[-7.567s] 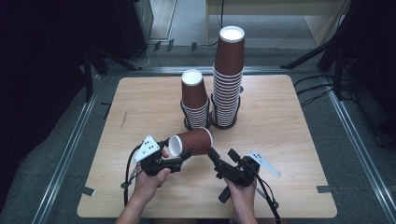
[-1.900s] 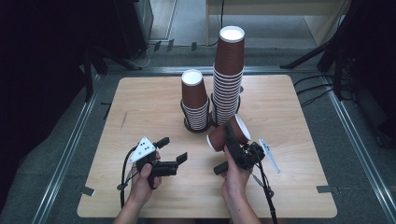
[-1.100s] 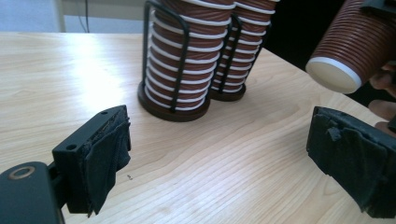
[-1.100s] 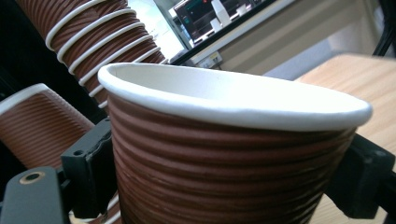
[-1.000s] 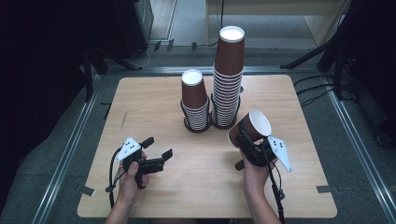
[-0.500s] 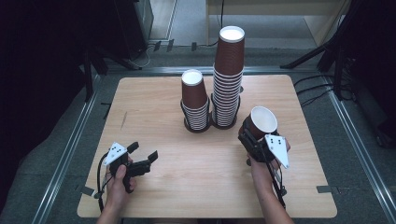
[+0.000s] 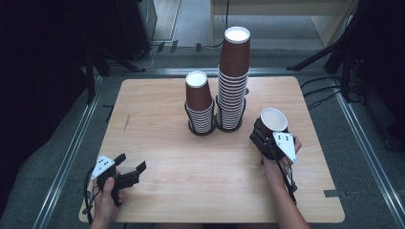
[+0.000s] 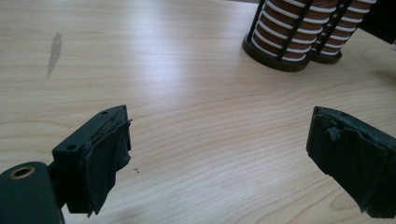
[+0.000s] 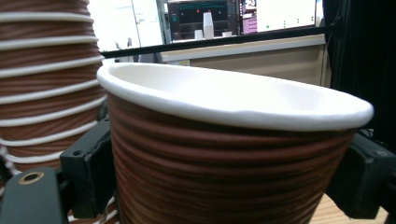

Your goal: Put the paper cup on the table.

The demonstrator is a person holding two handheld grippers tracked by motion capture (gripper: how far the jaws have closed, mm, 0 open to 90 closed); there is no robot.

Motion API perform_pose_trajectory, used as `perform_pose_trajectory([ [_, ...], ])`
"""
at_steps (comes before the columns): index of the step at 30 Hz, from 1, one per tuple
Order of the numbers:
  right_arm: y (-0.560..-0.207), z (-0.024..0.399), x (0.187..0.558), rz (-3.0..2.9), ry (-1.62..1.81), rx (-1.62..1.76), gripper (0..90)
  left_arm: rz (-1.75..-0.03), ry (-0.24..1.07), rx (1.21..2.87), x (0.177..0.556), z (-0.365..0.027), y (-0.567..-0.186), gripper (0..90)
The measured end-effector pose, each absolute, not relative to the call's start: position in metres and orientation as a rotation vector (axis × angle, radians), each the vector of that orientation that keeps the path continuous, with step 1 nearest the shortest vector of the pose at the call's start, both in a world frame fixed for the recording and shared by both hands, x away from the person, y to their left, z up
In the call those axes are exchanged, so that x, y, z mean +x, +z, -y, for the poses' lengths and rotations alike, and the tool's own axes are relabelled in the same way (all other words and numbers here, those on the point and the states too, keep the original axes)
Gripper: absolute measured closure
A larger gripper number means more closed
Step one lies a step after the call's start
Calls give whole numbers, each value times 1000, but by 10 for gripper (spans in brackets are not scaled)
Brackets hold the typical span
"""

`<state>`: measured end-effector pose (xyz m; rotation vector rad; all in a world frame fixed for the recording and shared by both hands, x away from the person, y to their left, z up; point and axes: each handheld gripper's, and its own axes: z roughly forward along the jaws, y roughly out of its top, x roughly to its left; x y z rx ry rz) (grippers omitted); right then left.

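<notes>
In the high view, the left tongs [image 7: 128, 168] are seen at the lower left of the frame, held low over the bench [image 7: 157, 157] near its front left corner by a hand [image 7: 109, 200] entering from the bottom edge; their jaws are spread apart and nothing is gripped. At the centre right, the right tongs [image 7: 261, 133] are raised by the right hand [image 7: 279, 160], whose forearm runs up from the bottom right, and a cup [image 7: 273, 121] is clamped between the jaws, mouth up and tilted. Two stacks of cups are set in a black rack [image 7: 216, 125] at the upper centre: a short stack [image 7: 199, 102] and, just to its right, a tall stack [image 7: 233, 76].

In the left gripper view, the jaws are seen wide apart over bare bench, with the rack at the upper right.

In the right gripper view, the cup [image 9: 224, 158] is pressed between the two jaws, its white rim slanted; the tall stack [image 9: 46, 84] is seen close by at the left.
</notes>
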<state>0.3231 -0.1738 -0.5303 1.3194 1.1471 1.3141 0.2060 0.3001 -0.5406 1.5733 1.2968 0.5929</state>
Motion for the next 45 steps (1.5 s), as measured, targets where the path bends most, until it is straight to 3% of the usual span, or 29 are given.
perform_pose_trajectory([
  [15, -544, 183, 337, -1182, 1225, 1339, 114, -1378, 623, 1533, 202, -329, -549, 66],
  [45, -546, 186, 338, -1326, 1170, 1355, 92, -1386, 619, 1520, 200, -332, -549, 66],
])
